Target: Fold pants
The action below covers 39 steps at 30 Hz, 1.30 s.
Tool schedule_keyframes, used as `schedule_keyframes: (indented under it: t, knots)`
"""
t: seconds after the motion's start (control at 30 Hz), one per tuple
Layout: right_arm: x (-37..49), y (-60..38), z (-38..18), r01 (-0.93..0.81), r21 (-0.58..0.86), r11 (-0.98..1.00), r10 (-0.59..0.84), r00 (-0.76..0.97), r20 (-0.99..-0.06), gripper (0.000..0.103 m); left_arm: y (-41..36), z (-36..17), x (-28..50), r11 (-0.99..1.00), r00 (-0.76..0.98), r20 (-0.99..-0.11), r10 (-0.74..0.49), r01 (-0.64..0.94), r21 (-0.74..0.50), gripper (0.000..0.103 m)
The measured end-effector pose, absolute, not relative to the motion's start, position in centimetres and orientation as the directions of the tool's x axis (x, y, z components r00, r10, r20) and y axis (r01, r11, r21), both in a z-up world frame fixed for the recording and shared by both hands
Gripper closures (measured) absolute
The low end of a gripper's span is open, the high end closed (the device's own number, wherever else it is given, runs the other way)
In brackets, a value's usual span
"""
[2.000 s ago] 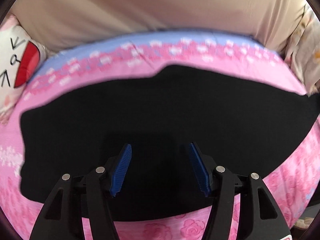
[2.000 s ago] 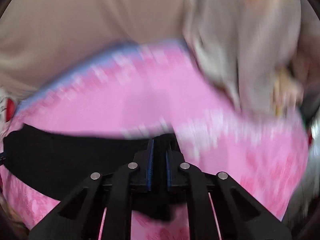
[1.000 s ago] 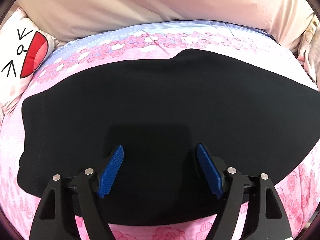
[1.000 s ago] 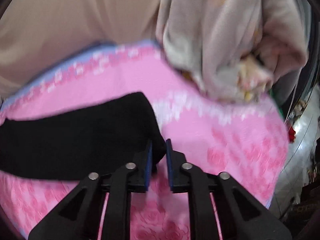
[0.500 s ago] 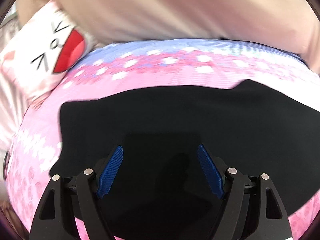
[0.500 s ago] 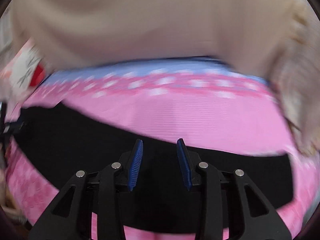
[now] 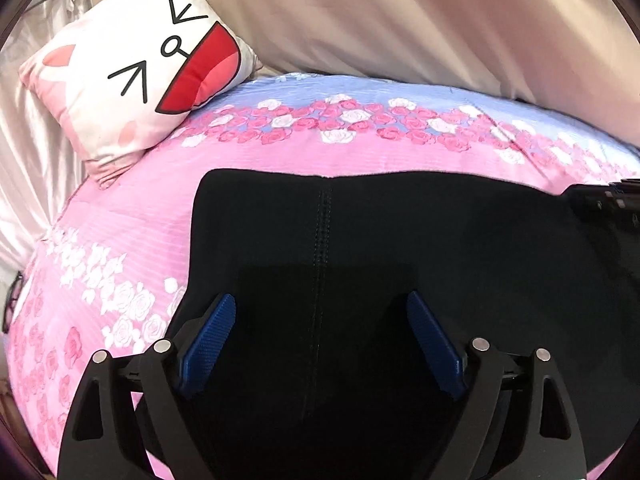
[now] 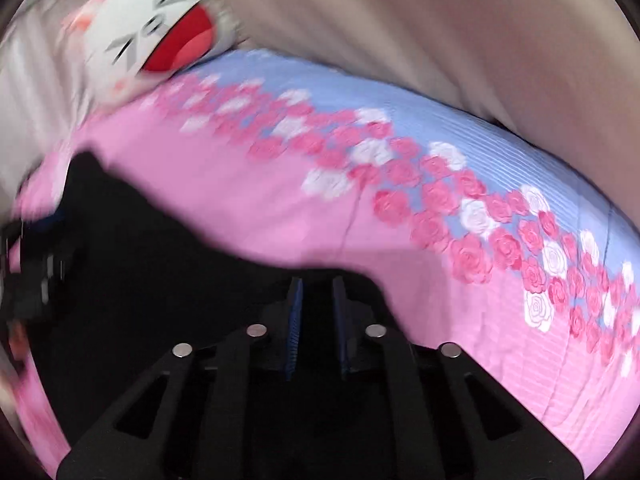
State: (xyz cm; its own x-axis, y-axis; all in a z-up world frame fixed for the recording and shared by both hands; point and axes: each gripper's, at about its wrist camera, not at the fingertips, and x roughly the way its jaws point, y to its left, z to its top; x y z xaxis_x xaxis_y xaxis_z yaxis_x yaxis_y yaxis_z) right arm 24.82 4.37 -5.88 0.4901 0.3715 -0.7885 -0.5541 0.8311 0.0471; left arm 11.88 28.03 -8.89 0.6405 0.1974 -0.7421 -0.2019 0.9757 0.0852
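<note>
Black pants (image 7: 400,232) lie flat on a pink rose-print bed sheet (image 7: 132,216); a stitched seam runs down their middle. My left gripper (image 7: 320,312) hovers over the near part of the pants, jaws wide open and empty. My right gripper (image 8: 316,296) sits at the far edge of the pants (image 8: 160,280), jaws nearly closed on a fold of the black cloth; this view is blurred. The right gripper also shows at the right edge of the left wrist view (image 7: 608,200).
A white cat-face pillow (image 7: 136,76) leans at the back left. A beige headboard or cover (image 7: 400,20) runs along the back. A pale satin curtain (image 7: 28,128) hangs on the left. The sheet's blue band (image 8: 400,120) lies at the far side.
My left gripper has swung left toward the pants' left end, still open. My right gripper opened, let go of the pant end, moved left, and has narrowed on the pants' far edge.
</note>
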Motion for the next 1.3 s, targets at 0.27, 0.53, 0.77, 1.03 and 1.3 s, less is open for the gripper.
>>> schedule_keyframes:
  t: [0.27,0.53,0.77,1.03,1.3]
  knots:
    - [24.3,7.4,-6.3,-0.590,0.051,0.806,0.395,0.471,-0.788,0.088,29.1,-8.5,11.7,0.981,0.674,-0.729,0.116,-0.191,-0.021,0.017]
    - [21.1,14.3,-7.3,-0.713,0.002,0.701,0.421,0.412,-0.808,0.086,32.5,-7.9,10.0,0.942,0.755,-0.656,0.004,-0.222,-0.250,0.017]
    - [22.6,14.6,-3.7,-0.658,0.169,0.734,0.543,0.419,-0.728,0.084,34.0,-7.1,8.7,0.919,0.797,-0.603,0.036,-0.264,-0.294,0.017]
    - [16.5,17.7,-6.7,-0.795,0.068,0.603,0.520,0.327,-0.789,0.084,39.2,-6.8,6.6,0.757,0.677,-0.640,0.363,-0.615,-0.222,0.017]
    - [22.4,26.4,-8.3,-0.754,-0.009,0.657,0.469,0.418,-0.778,0.087,39.2,-3.7,2.4,0.769,0.663,-0.606,0.439,-0.627,-0.129,0.017]
